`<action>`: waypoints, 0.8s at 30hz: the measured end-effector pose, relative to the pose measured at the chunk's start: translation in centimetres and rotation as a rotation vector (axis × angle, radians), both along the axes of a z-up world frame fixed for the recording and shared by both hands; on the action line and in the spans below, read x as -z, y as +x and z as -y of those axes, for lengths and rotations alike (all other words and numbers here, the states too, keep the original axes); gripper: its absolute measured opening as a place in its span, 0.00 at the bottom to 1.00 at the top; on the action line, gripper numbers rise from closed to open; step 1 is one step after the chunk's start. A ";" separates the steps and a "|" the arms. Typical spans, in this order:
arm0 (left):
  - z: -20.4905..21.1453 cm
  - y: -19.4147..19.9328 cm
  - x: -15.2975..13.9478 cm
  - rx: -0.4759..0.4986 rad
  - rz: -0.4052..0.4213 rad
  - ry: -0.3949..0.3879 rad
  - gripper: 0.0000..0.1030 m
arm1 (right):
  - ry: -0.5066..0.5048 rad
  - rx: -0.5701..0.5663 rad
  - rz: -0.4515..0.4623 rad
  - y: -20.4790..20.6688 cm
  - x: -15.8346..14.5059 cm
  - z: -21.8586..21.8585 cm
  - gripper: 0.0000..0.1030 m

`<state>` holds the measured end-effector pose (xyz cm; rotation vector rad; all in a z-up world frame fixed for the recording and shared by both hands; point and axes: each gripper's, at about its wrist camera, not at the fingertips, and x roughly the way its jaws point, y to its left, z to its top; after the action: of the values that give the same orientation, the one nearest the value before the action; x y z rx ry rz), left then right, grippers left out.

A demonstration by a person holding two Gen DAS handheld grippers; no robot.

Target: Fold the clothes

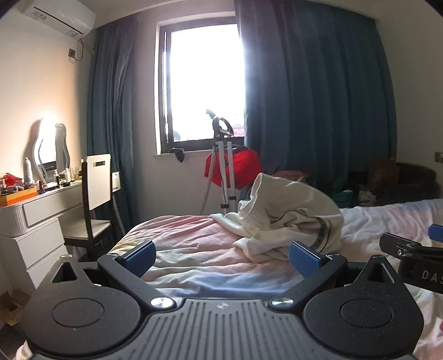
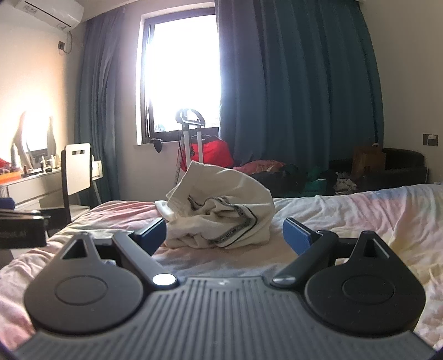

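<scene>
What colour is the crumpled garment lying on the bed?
Cream-white, with a dark patterned trim band; the crumpled cream-white garment shows best in the right wrist view.

Upper left: air conditioner (image 1: 58,15). Centre: bright window (image 1: 205,83), blue curtains (image 1: 313,97), steamer stand (image 1: 224,166). Left: dresser (image 1: 36,221), mirror (image 1: 49,149), chair (image 1: 97,191).

Left gripper (image 1: 221,256) is showing matte black plastic w/ two angled arms, each ending in a blue ribbed pad (image 1: 303,260), plus a silver screw (image 1: 162,302) at each arm's pivot and a grey ridged centre plate. Right gripper (image 2: 224,235) is looking the same: black body, blue pads, round raised discs both sides w/ triangular cut-outs above. From the left cam, its side is carrying white letters "DAS".
</scene>
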<state>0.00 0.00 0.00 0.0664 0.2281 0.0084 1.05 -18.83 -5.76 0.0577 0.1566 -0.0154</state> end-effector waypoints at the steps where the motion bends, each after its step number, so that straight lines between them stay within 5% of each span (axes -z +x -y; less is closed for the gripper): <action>1: 0.0 -0.1 0.0 0.001 -0.002 0.003 1.00 | -0.004 0.001 0.004 -0.1 -0.1 -0.1 0.90; 24: 0.0 -0.6 0.3 0.003 -0.020 0.042 1.00 | -0.014 0.008 -0.023 0.2 0.2 -0.5 0.90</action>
<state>-0.58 0.02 -0.26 0.1086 0.2483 0.0098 1.24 -18.34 -6.00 0.0445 0.1796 -0.0255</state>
